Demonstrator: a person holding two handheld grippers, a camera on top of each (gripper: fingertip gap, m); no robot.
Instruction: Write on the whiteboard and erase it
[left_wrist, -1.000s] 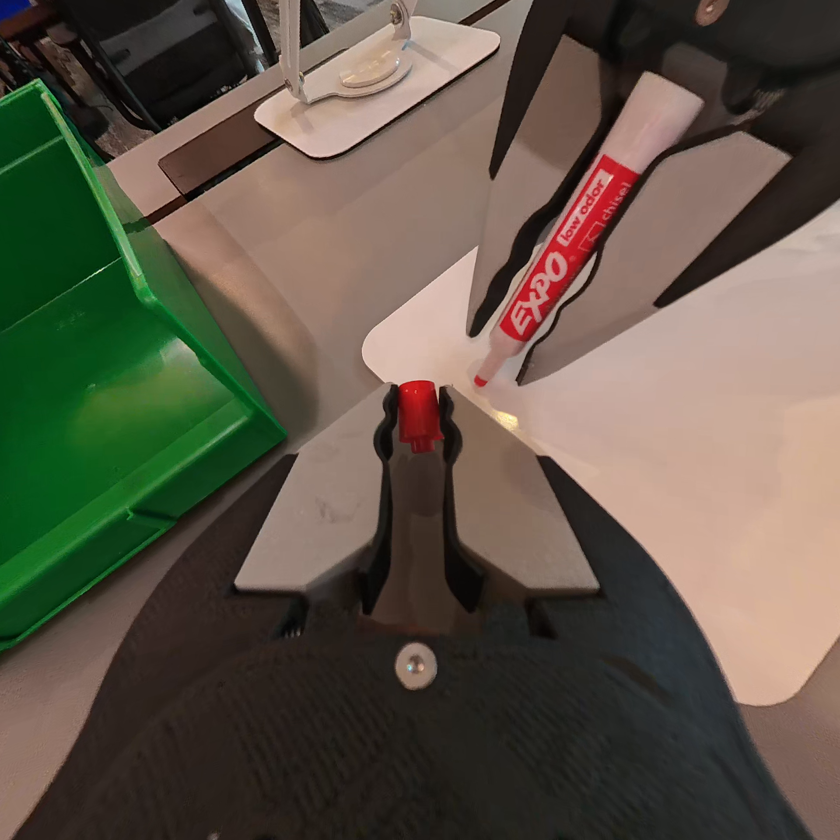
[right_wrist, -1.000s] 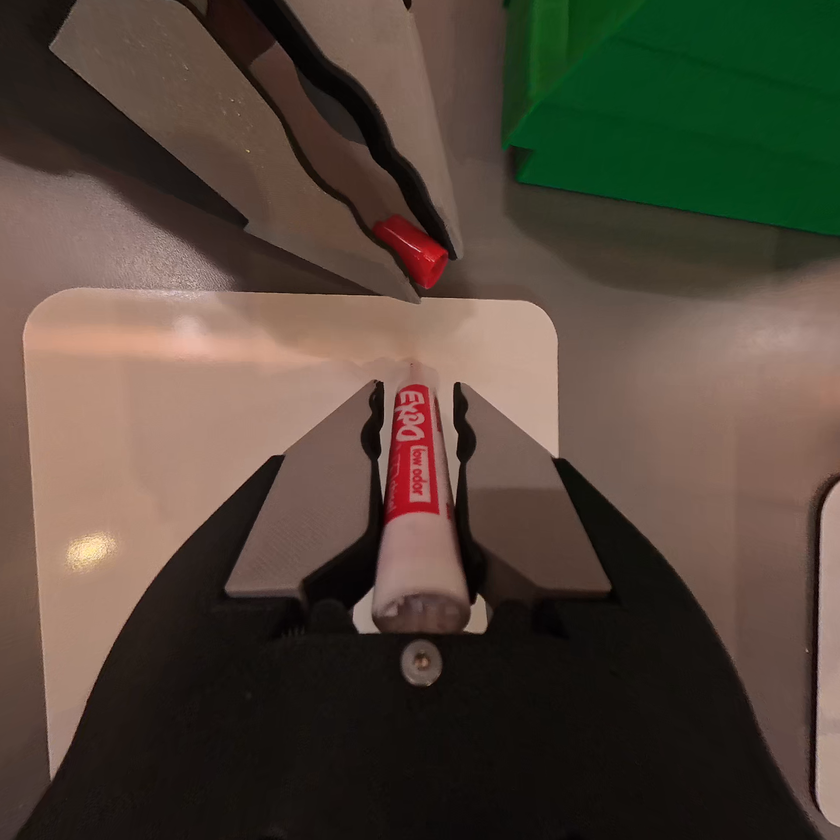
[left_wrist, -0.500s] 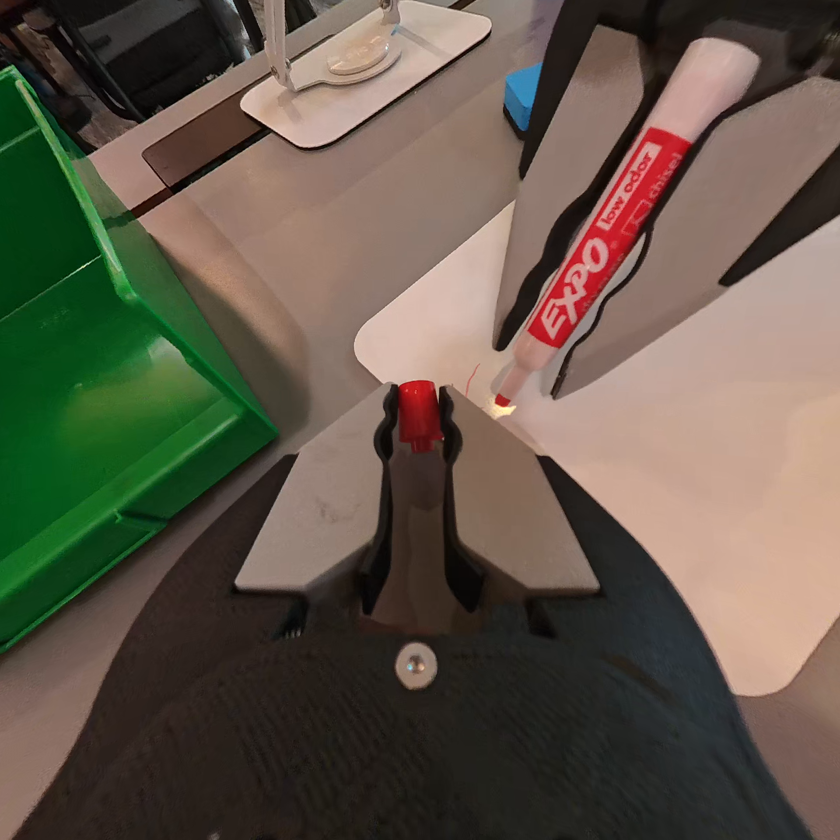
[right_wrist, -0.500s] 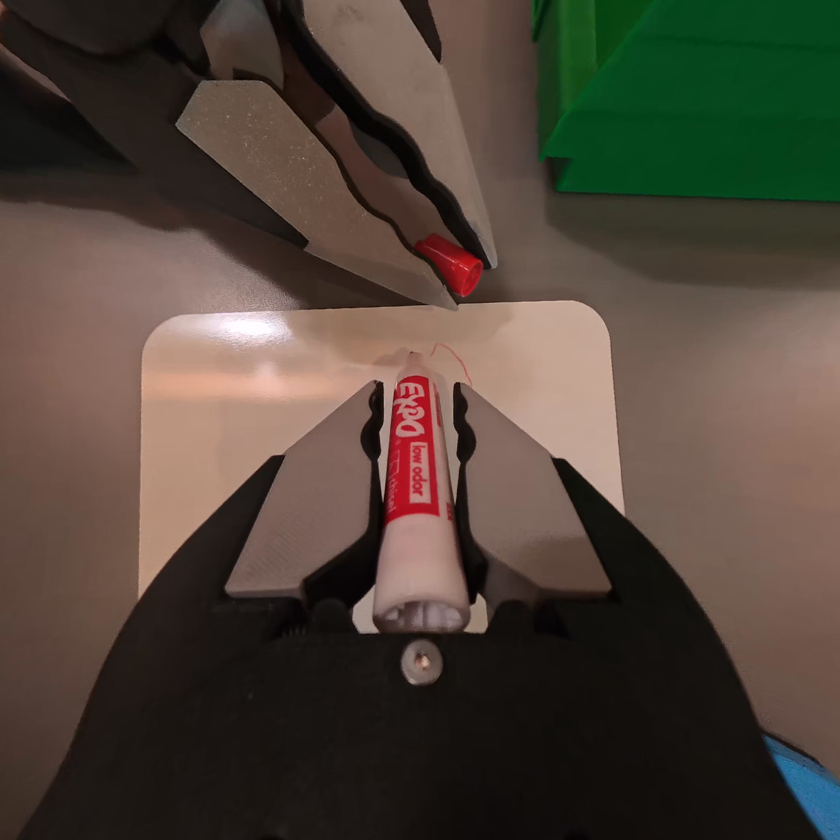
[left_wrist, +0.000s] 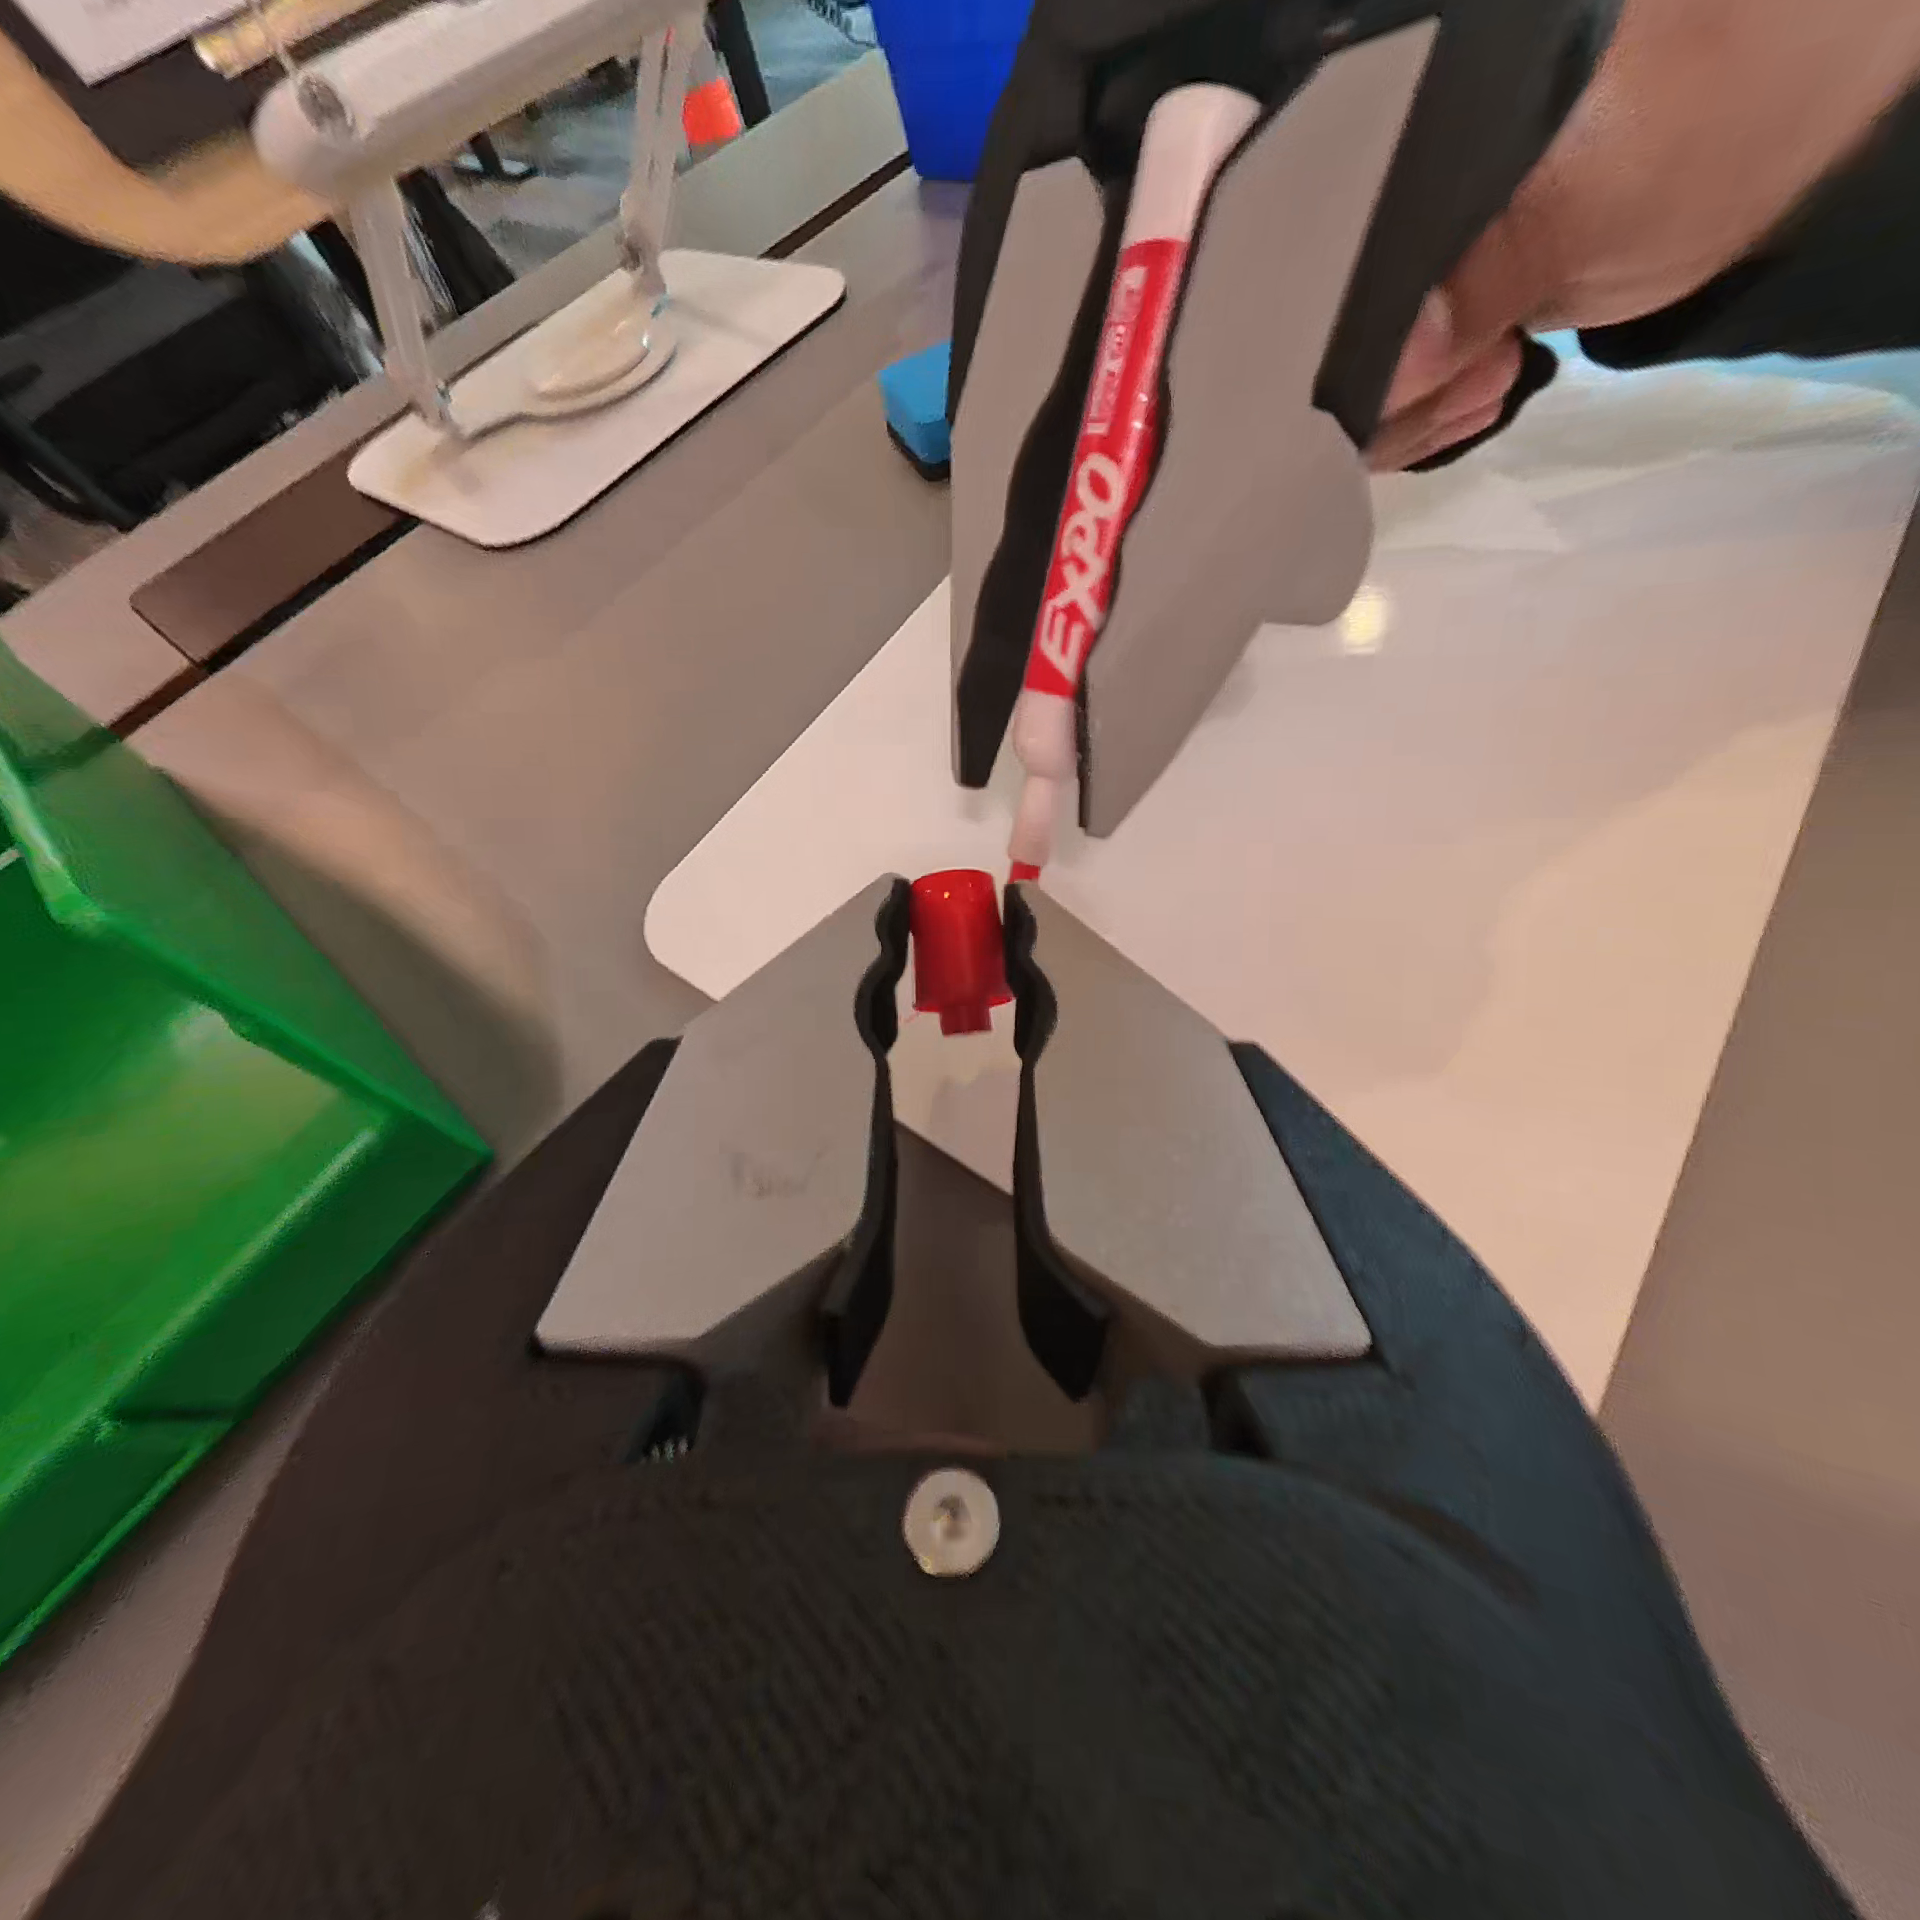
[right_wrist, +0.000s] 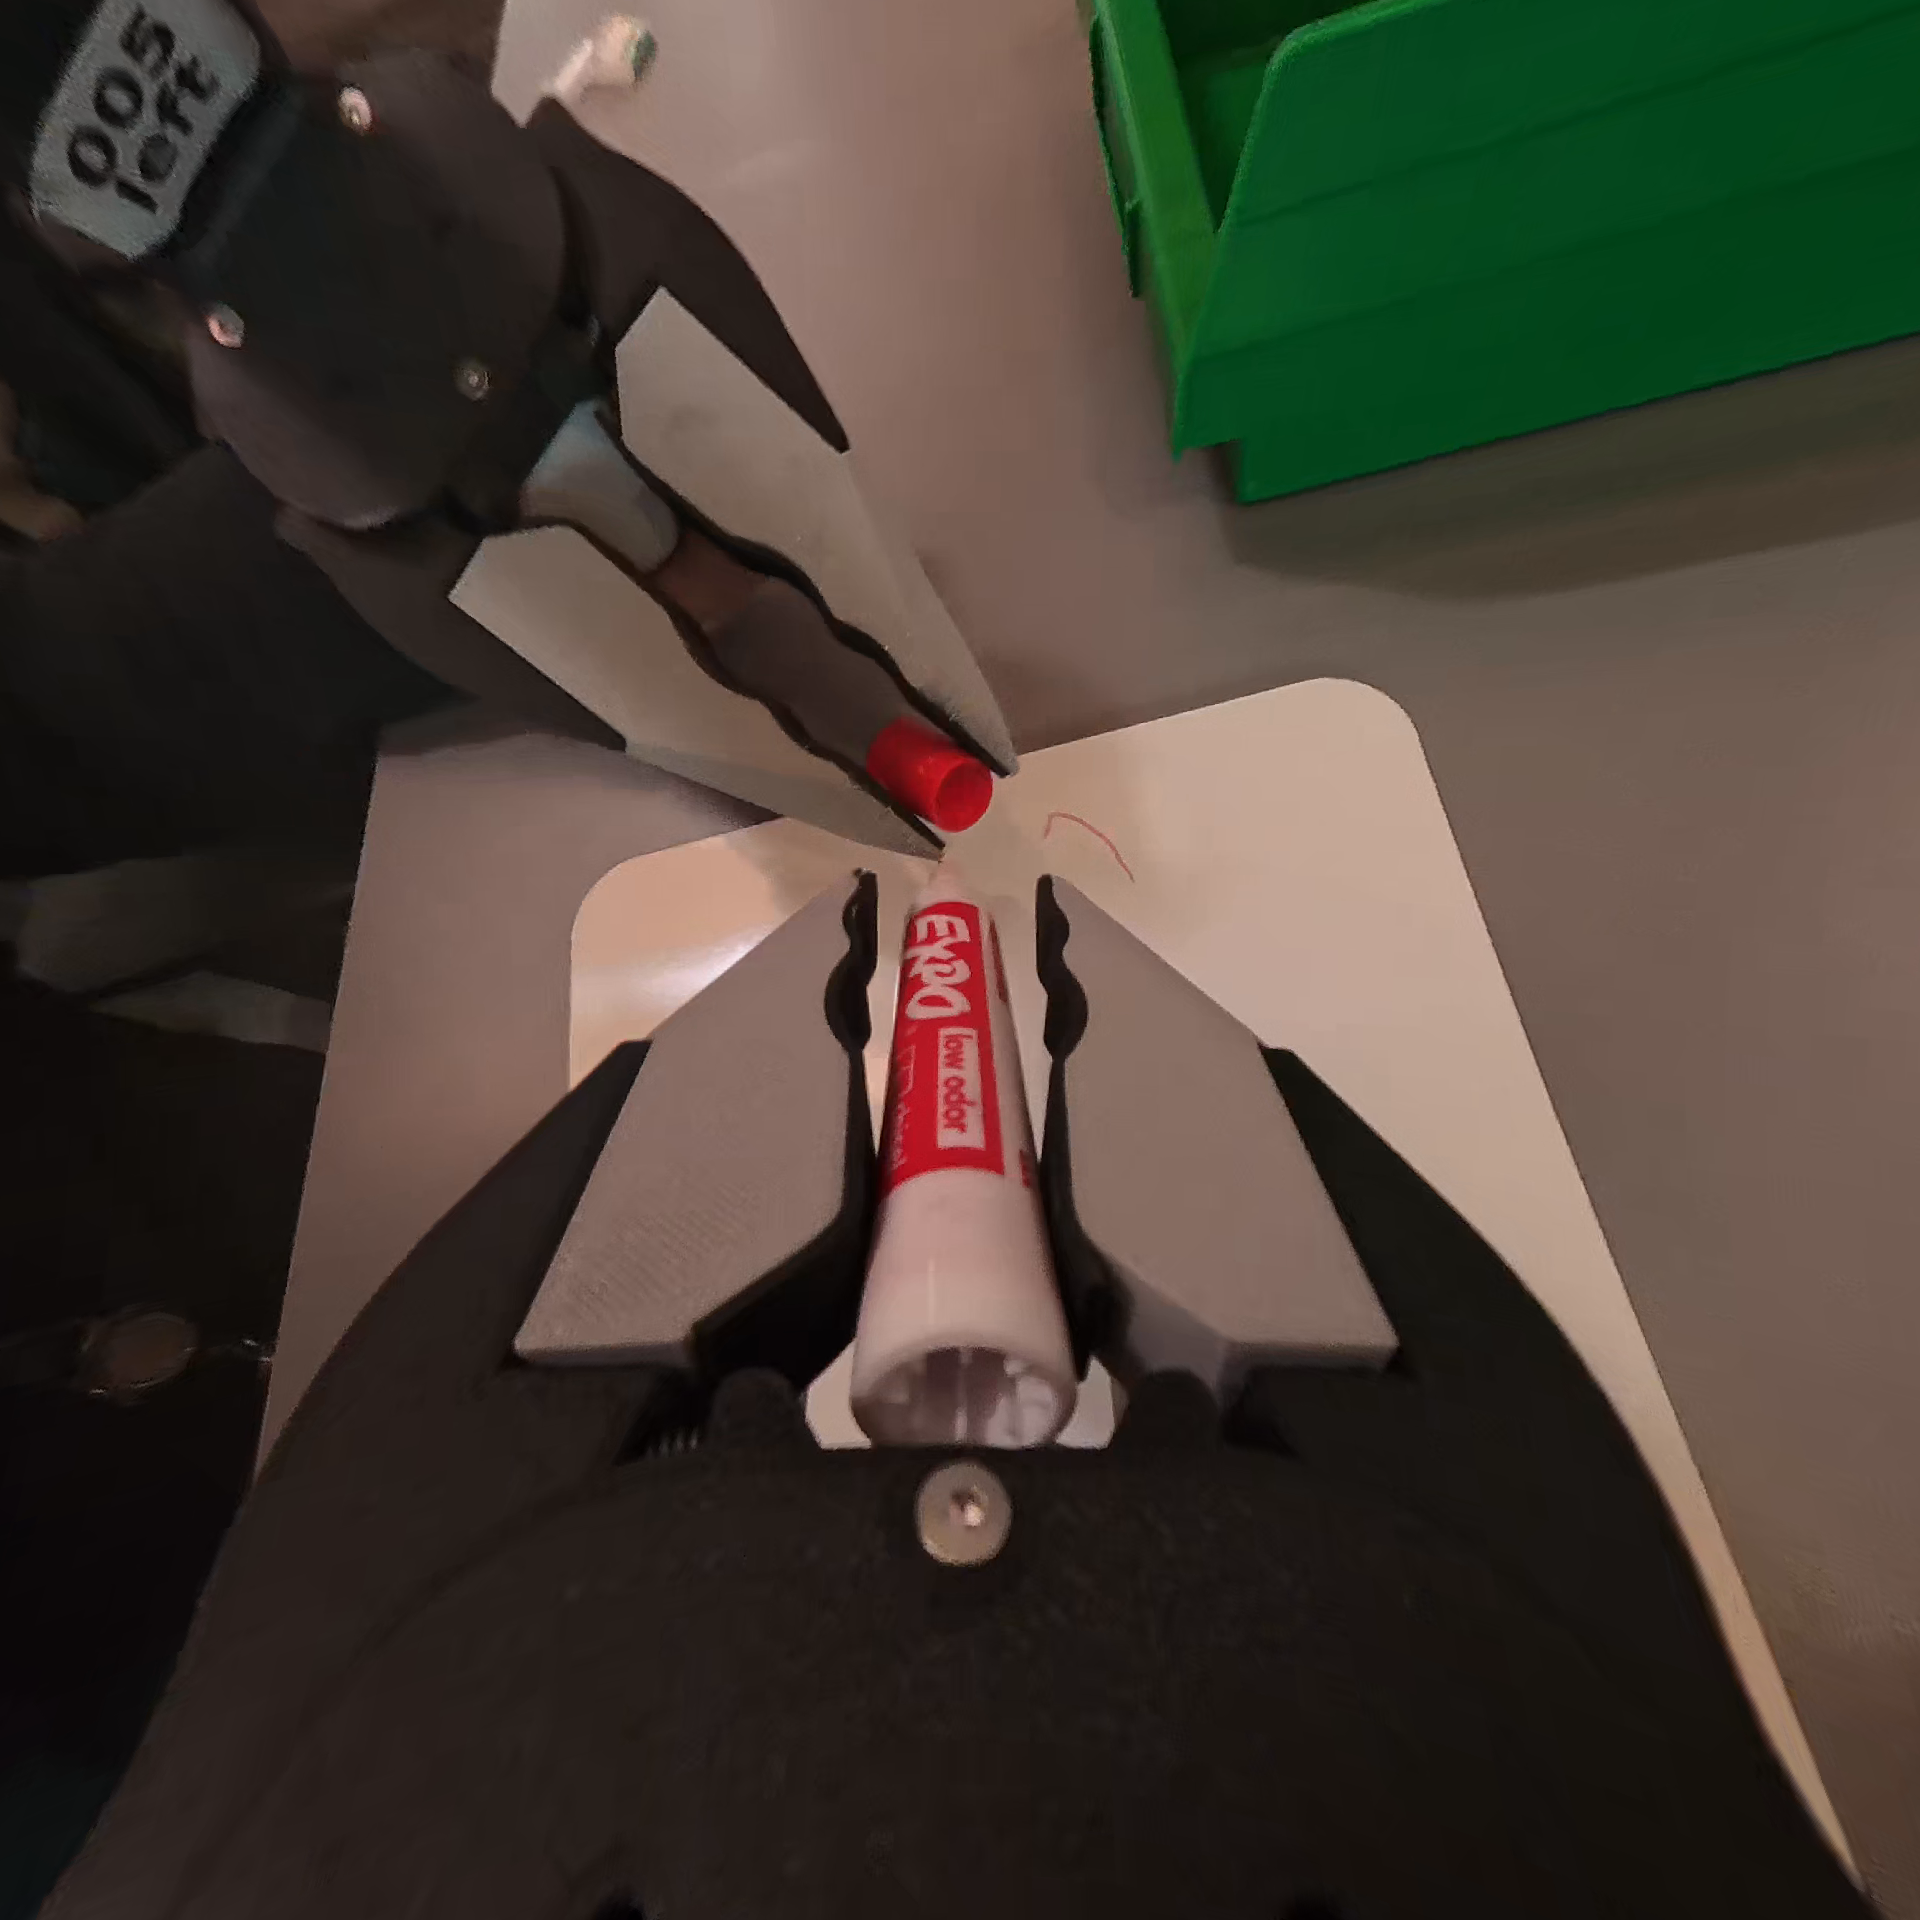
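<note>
A small white whiteboard (left_wrist: 1403, 831) lies flat on the grey table; it also shows in the right wrist view (right_wrist: 1299, 935). My right gripper (right_wrist: 951, 883) is shut on a red and white marker (right_wrist: 951, 1122), uncapped, held steeply with its tip just above or on the board near its corner. The marker (left_wrist: 1091, 499) also shows in the left wrist view. A short curved red line (right_wrist: 1091, 836) is on the board beside the tip. My left gripper (left_wrist: 956, 904) is shut on the red marker cap (left_wrist: 954, 951) and hovers right by the marker tip. The cap (right_wrist: 930, 784) opens toward the marker.
A green plastic bin (left_wrist: 177, 1143) stands left of the board, seen too in the right wrist view (right_wrist: 1558, 229). A blue eraser (left_wrist: 920, 410) lies behind the right gripper. A white lamp base on a plate (left_wrist: 603, 384) and a blue cup (left_wrist: 956, 73) stand farther back.
The marker has drawn a curved red line on the board. The right gripper has lifted and swung more upright, its tip now close to the cap in the left gripper.
</note>
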